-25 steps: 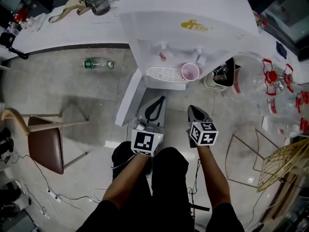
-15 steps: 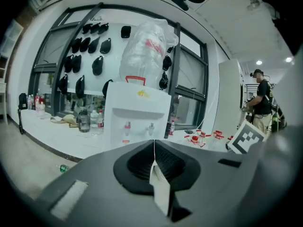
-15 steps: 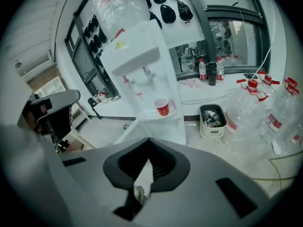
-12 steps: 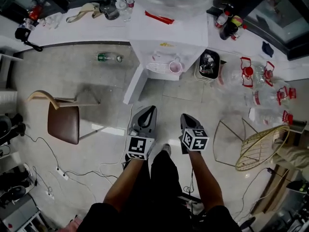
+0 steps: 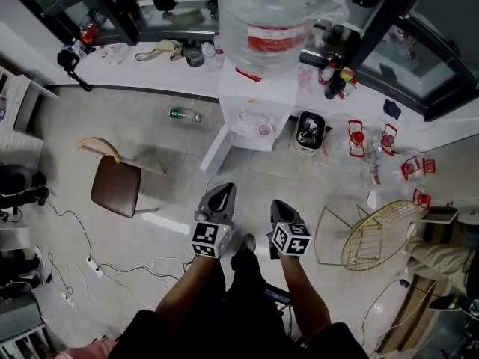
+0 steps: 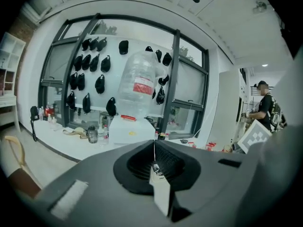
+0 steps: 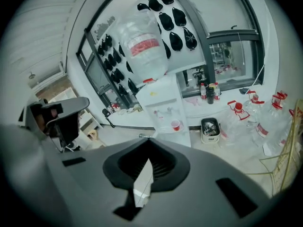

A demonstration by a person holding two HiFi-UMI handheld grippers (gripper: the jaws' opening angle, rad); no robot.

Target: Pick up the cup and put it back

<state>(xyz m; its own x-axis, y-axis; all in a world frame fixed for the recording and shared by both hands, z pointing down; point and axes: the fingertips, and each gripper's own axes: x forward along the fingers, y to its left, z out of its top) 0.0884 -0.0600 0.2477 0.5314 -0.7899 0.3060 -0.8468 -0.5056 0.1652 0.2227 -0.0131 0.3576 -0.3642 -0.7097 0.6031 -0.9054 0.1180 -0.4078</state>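
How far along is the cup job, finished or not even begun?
The pink cup stands on the drip tray of the water dispenser, where it belongs. Nothing is in hand: the left gripper and right gripper are both closed, empty, well back from it. Whether it was already lifted and returned, or all is left, I cannot tell.

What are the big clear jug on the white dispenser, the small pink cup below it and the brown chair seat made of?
The big clear jug looks like glossy plastic: you see through it. The small pink cup is probably plastic, too small to be sure. The brown chair seat seems smooth leather or vinyl, evenly dull.
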